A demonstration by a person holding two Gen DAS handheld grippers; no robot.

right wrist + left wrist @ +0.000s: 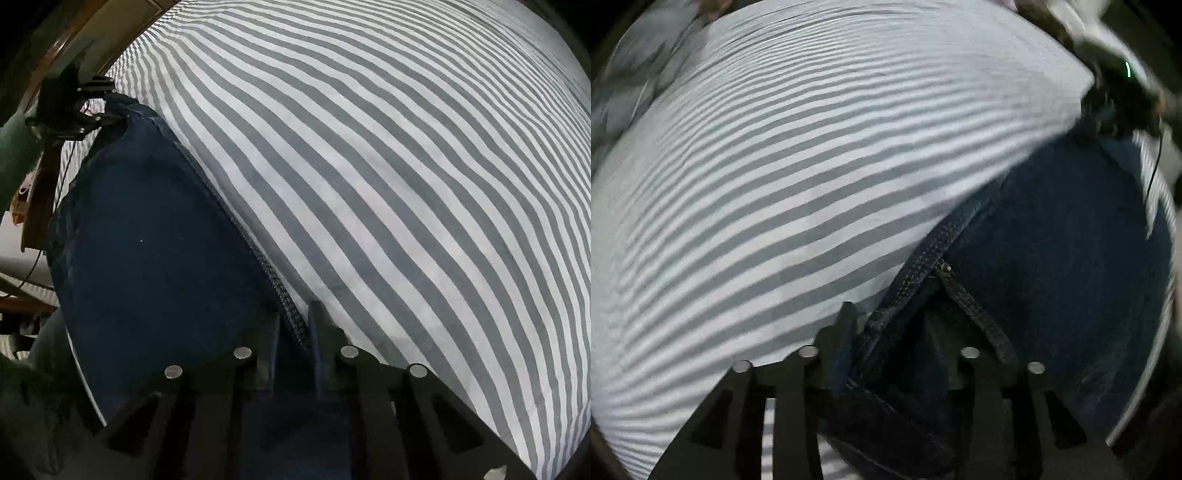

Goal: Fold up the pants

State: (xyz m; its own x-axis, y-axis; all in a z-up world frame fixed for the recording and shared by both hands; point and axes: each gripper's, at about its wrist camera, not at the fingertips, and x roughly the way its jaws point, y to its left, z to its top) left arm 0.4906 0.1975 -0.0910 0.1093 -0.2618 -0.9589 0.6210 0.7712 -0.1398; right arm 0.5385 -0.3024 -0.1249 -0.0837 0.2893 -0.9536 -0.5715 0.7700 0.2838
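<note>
Pinching the stitched hem of the dark denim pants [155, 258], right gripper [293, 328] has its jaws pressed close on the seam. Left gripper [886, 332] jaws stand partly spread with bunched waistband denim between them; whether the pads press on it, cannot tell. Pants lie on a grey-and-white striped sheet [406, 166], stretched between both tools.

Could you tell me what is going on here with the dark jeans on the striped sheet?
A person is folding dark denim pants on a grey-and-white striped sheet, with a handheld gripper in each hand. The right gripper is pinched on the stitched edge of the pants. The left gripper has denim bunched between its fingers at another stitched edge, though its grip is unclear.
</note>
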